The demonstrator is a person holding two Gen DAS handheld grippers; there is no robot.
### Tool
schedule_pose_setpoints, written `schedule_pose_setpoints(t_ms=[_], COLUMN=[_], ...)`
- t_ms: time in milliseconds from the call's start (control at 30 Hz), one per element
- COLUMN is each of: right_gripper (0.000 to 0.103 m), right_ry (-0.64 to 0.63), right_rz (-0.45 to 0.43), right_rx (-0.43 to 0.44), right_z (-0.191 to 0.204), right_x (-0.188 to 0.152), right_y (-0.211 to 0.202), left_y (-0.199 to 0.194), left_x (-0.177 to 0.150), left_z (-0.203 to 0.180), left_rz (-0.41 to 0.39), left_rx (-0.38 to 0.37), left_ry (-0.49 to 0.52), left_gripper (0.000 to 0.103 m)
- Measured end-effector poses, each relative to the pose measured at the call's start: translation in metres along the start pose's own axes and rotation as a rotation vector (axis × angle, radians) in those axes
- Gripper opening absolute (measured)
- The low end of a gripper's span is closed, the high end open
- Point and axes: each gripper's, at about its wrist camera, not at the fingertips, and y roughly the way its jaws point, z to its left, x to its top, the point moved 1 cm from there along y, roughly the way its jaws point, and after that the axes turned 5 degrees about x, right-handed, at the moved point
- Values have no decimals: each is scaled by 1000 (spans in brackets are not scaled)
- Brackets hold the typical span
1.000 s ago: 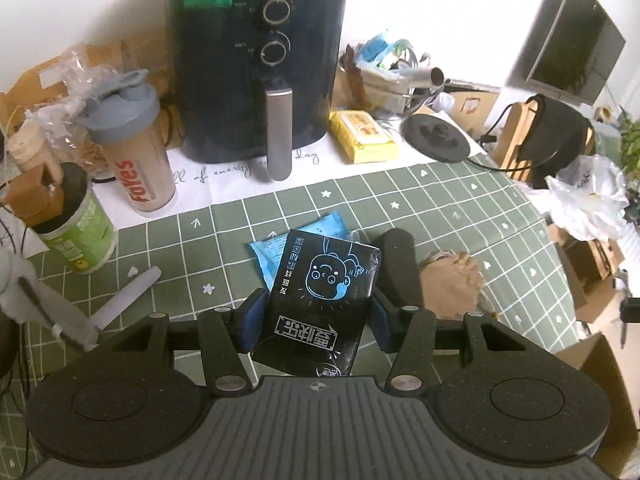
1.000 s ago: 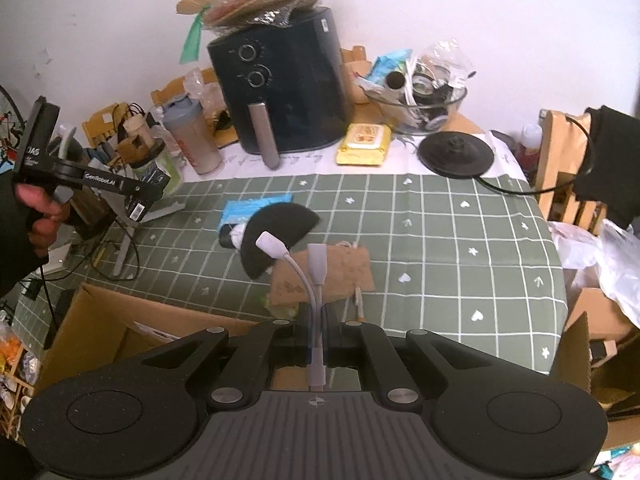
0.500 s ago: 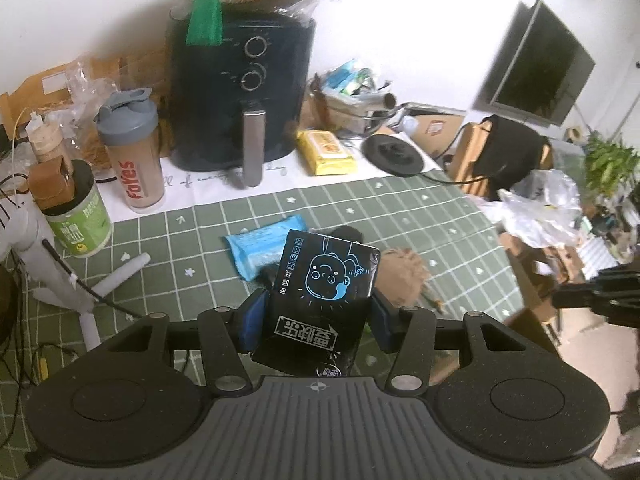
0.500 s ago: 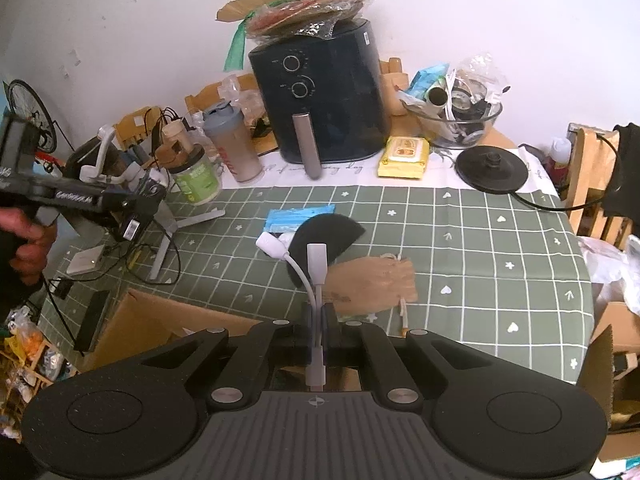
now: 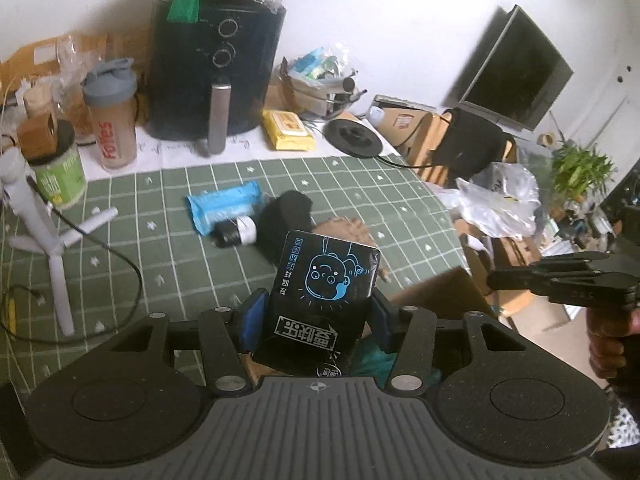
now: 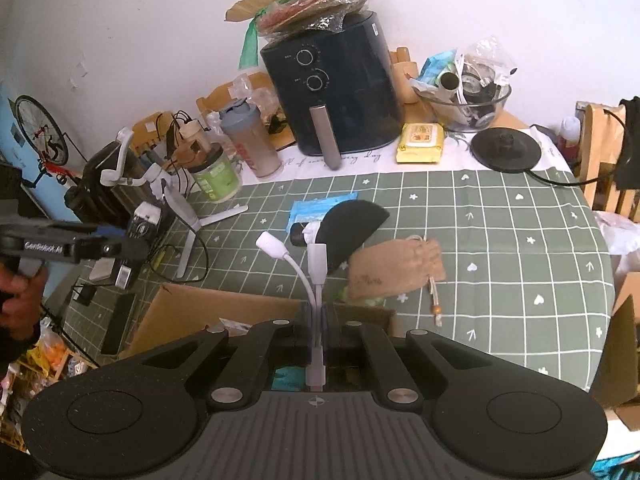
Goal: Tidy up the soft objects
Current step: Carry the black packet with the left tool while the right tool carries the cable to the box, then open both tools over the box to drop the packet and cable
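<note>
Firmly clamped: left gripper (image 5: 316, 316) on a black tissue pack (image 5: 320, 300), right gripper (image 6: 317, 320) pinched together on a white adapter cable (image 6: 310, 276). Both held over the table's near edge, above an open cardboard box (image 6: 224, 312). Best lowered well inside the flaps before letting go, one at a time. Left on the green cloth: blue pack (image 5: 224, 212), black pouch (image 6: 352, 228), brown drawstring bag (image 6: 396, 270).
</note>
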Motion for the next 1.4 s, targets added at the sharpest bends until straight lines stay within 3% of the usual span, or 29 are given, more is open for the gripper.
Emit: schedule_pose_setpoints(t_ms=[367,533,867,967,1000,1033,1100,1233,1400], right_gripper=[7,7,7,10,21,46,81,97,103], right_ry=[59,100,138,153,154,152,126,93,69], right_rz=[4,15,-3,8,17,26,31,44,76], right_rx=[13,13,14,-25,-40,-48,-71,-91,-129], right_z=[6,7,9,8,7,7,10,15,19], right_x=[-14,-26,-30,-30,-32,-33,-35,-41,-48], right_y=[-6,-7,-17,-16,-15,-13,-13,-12,-7], left_y=[7,3,-12,-14,-14,-15,-18,-23,-25], left_x=[-26,-38,-55,-62,-65,-67,-72,-78,-85], left_z=[-10,-13,-16,-13,-12,-10,-8,-3,-1], left_rz=[80,69,48,52,54,57,59,52,62], left_rx=[-32,-33,28,42,44,46,49,57,97], left_ry=[-107,-134,-149,-174,-183,-193,-212,-239,-254], left_gripper=[54,74,75,75,75,75,75,75,75])
